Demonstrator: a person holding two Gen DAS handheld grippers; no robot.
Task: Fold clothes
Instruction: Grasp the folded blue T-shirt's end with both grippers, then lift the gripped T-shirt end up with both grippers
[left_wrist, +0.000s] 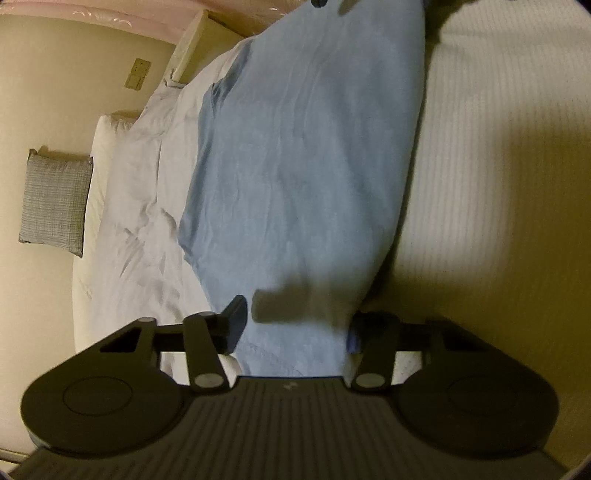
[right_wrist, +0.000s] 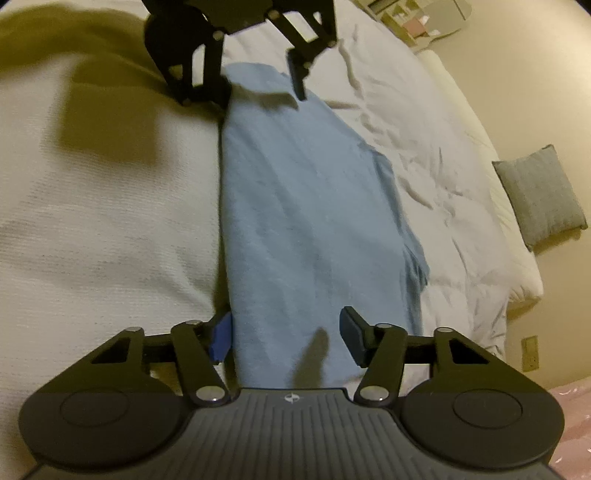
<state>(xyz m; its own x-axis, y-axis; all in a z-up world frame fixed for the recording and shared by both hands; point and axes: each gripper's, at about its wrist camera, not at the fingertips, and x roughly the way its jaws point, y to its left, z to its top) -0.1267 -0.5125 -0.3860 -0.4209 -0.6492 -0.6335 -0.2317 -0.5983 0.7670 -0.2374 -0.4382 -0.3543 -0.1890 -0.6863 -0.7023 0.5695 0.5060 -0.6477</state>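
A light blue garment (left_wrist: 295, 166) (right_wrist: 314, 221) lies on the bed as a long strip, with one straight edge along the ribbed cover. My left gripper (left_wrist: 295, 326) is open at one end of it, and the cloth runs between its spread fingers. My right gripper (right_wrist: 287, 334) is open at the opposite end, one finger (right_wrist: 221, 336) at the straight edge and the other (right_wrist: 352, 332) above the cloth. The right wrist view shows the left gripper (right_wrist: 262, 88) facing me at the far end. The fabric under each gripper body is hidden.
The bed has a ribbed white cover (left_wrist: 498, 184) (right_wrist: 92, 221) on one side of the garment and a crumpled white duvet (left_wrist: 147, 221) (right_wrist: 443, 184) on the other. A grey cushion (left_wrist: 55, 203) (right_wrist: 543, 195) leans by the wall past the bed's edge.
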